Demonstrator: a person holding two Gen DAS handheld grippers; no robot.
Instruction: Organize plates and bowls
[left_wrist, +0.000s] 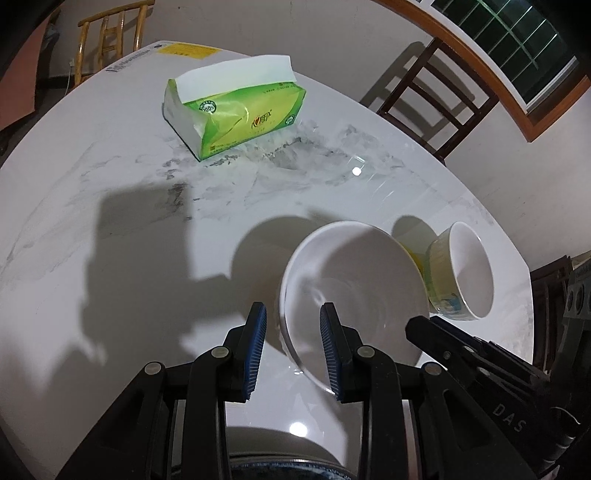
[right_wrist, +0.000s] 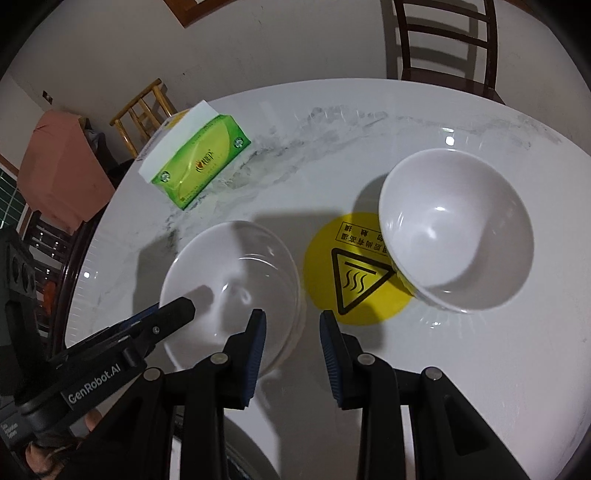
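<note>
A white shallow bowl (left_wrist: 354, 280) (right_wrist: 229, 280) rests on the marble table (left_wrist: 110, 258). My left gripper (left_wrist: 292, 306) is open and straddles the bowl's left rim, one blue pad outside and one over the inside. My right gripper (right_wrist: 292, 314) is open too. It straddles the opposite rim, with a gap on both sides of the rim. Each gripper shows in the other's view, the left gripper (right_wrist: 177, 310) and the right gripper (left_wrist: 417, 325). A deeper white bowl (left_wrist: 465, 269) (right_wrist: 458, 229) with a yellow-green outside stands to the right, apart from both grippers.
The deeper bowl overlaps a round yellow warning sticker (right_wrist: 347, 280). A green tissue pack (left_wrist: 236, 114) (right_wrist: 199, 166) lies farther back. A dark chair (left_wrist: 436, 99) and a bamboo chair (left_wrist: 110, 33) stand beyond the table's edge. A round dish rim (left_wrist: 280, 446) shows beneath my fingers.
</note>
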